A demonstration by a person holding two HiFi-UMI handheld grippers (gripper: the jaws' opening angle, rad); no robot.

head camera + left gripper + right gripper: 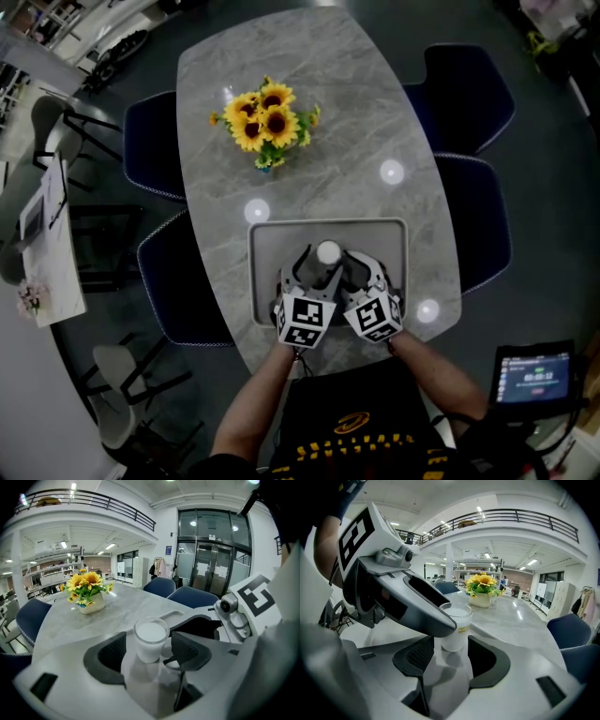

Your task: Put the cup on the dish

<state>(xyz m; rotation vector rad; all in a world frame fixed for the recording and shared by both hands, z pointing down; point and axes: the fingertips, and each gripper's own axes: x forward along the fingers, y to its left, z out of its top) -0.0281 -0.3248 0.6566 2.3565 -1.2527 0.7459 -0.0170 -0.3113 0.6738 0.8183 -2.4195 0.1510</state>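
table (309, 112): grey stone top, sunflowers (265, 120) towards its far end

dish (272, 234): grey rectangular tray at the near end of the table, midway between the long edges

left gripper (150, 654): released, jaws spread wide, pads clear of the glass

right gripper (452, 657): likewise released and empty, jaws apart

cup (151, 638): clear glass of white liquid, already standing on the dish, midway between its side rims and towards the far rim; upright, long axis vertical

governing relation: the cup stands straight ahead of both grippers, at the mouth of each pair of jaws, touching none; the left gripper looks marginally nearer; placement judged complete

writing: small yellow print on the cup's side, too small to read; digits on a screen (532, 375) beyond the table's near right corner, not legible
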